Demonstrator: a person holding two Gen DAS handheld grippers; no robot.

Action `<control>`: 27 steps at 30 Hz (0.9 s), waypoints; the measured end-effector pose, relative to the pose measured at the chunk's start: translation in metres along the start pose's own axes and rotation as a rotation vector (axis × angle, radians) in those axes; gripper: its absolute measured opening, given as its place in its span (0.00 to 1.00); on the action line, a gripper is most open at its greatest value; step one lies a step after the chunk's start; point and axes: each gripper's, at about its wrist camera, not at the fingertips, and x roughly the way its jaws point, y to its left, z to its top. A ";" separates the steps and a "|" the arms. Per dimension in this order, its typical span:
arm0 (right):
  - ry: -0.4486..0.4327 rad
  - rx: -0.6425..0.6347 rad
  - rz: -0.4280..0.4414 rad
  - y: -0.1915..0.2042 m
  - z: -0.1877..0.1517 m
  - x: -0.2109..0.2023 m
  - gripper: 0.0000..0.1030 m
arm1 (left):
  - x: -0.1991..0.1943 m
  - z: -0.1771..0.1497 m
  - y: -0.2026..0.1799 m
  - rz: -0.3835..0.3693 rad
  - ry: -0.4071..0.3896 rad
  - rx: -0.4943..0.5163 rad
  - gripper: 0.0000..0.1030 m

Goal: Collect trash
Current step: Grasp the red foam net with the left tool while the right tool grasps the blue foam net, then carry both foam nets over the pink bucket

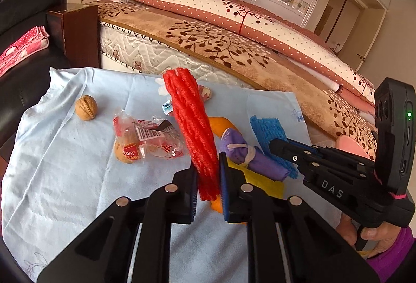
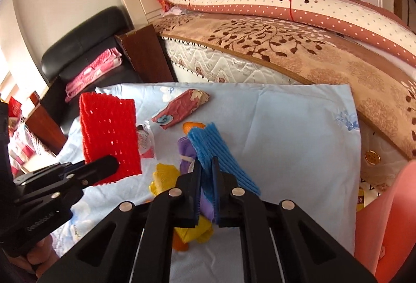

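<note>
My left gripper (image 1: 208, 179) is shut on a red foam fruit net (image 1: 192, 132) and holds it upright above the light blue cloth (image 1: 65, 166); the net also shows in the right wrist view (image 2: 109, 137). My right gripper (image 2: 206, 173) is shut on a blue foam net (image 2: 221, 158), seen in the left view too (image 1: 267, 132). Under them lie a purple rolled cloth (image 1: 249, 155), a yellow bag (image 2: 166, 176) and orange peel (image 1: 219, 124). A walnut (image 1: 86, 107) and a red plastic wrapper (image 1: 148, 140) lie to the left.
A bed with a brown leaf blanket (image 1: 221, 46) runs along the far side. A black leather chair (image 2: 78, 49) with pink folded cloth stands at the left. A pink bin rim (image 2: 390, 218) is at the right. A patterned pouch (image 2: 182, 106) lies on the cloth.
</note>
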 end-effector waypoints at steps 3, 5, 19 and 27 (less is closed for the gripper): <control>-0.032 0.030 0.019 -0.002 -0.007 -0.023 0.07 | -0.007 -0.002 -0.011 -0.019 -0.006 0.008 0.14; -0.055 0.048 0.027 -0.003 -0.012 -0.039 0.07 | -0.012 -0.003 -0.019 -0.030 -0.010 0.020 0.14; -0.161 0.234 -0.033 -0.050 -0.055 -0.121 0.07 | -0.032 -0.018 -0.100 -0.137 -0.013 0.167 0.14; -0.206 0.329 -0.112 -0.089 -0.073 -0.153 0.07 | -0.029 -0.027 -0.143 -0.205 0.008 0.242 0.14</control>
